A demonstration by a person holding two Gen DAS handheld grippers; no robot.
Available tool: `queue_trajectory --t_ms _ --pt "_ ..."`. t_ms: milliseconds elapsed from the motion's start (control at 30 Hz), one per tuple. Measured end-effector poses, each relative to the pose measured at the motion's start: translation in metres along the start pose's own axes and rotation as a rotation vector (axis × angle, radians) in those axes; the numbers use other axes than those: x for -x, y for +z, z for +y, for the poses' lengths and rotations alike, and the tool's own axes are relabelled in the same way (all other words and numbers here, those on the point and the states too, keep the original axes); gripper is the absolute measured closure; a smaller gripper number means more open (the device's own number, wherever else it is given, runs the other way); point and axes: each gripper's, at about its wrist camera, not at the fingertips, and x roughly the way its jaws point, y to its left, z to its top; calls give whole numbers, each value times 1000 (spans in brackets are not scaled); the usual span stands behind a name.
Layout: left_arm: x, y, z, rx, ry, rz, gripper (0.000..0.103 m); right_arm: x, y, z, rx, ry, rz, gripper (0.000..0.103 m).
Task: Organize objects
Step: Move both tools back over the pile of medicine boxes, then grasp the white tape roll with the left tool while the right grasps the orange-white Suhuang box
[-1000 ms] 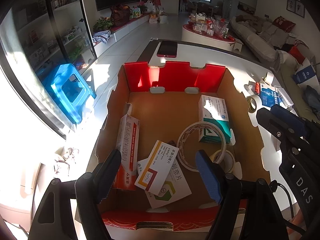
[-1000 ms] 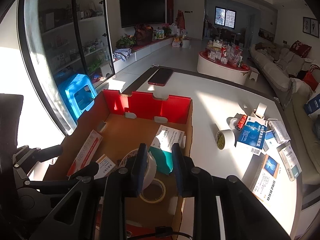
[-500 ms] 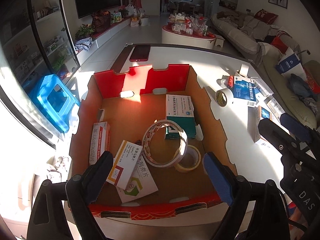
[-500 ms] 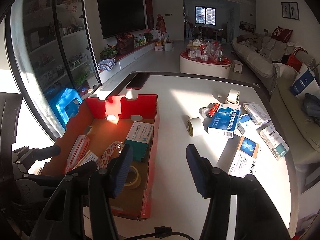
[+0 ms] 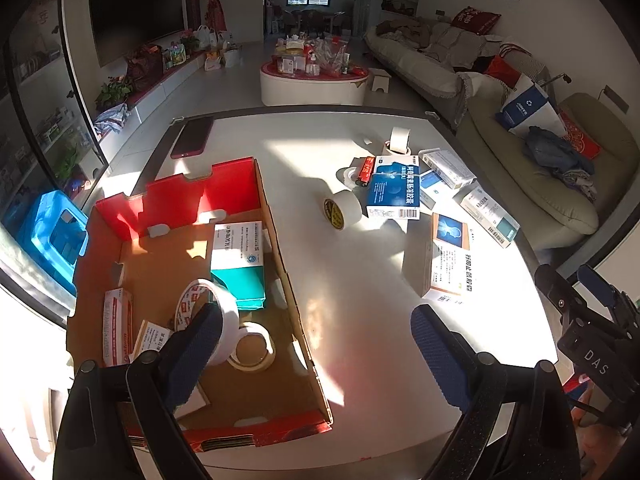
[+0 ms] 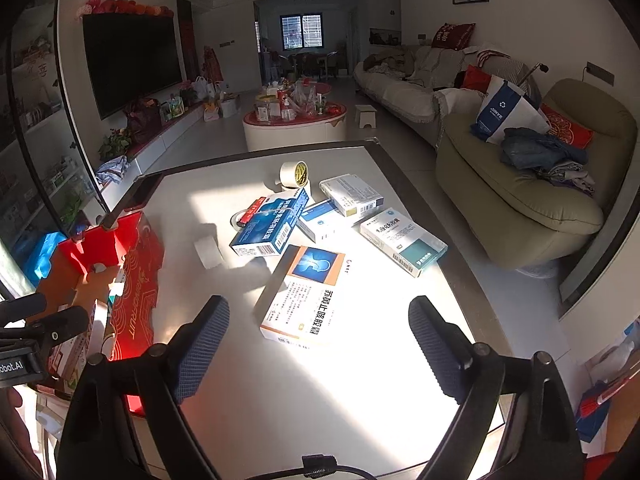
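Note:
The red-walled cardboard carton [image 5: 176,192] sits on the left of the white table and holds a teal-and-white medicine box [image 5: 238,260], two tape rolls [image 5: 250,346] and flat boxes. My left gripper [image 5: 316,340] hangs open above the carton's right wall, with nothing between its fingers. My right gripper [image 6: 320,320] is over the bare table and its jaws are opening, nothing between them. Just beyond it lies a white box with an orange-and-blue panel [image 6: 308,296]. Further off are a blue box [image 6: 272,220], a white tape roll [image 6: 208,252] and two white boxes [image 6: 402,242].
A dark red phone [image 5: 192,136] lies at the table's far left corner. Another tape roll [image 6: 294,174] stands on a clear one at the back of the pile. A sofa chair [image 6: 520,200] stands right of the table, and a blue stool [image 5: 52,236] left of the carton.
Both grippers have swung right, away from the carton's inside toward the loose boxes. The right jaws, nearly shut over the carton's tape rolls, have spread wide. The left jaws have widened a little.

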Motion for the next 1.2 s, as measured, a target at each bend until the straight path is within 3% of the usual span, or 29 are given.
queue_trajectory --t_ms 433,600,933,1200 --pt "-84 34 -64 40 34 162 5 -51 -25 -18 -69 9 133 12" --pt "-129 53 -73 34 104 221 5 -69 -22 -17 -71 11 152 12" --pt "-197 87 -68 71 92 352 5 -114 -5 0 -68 -5 219 12" --pt "-219 100 -48 110 77 362 5 -140 1 18 -45 -26 264 12"
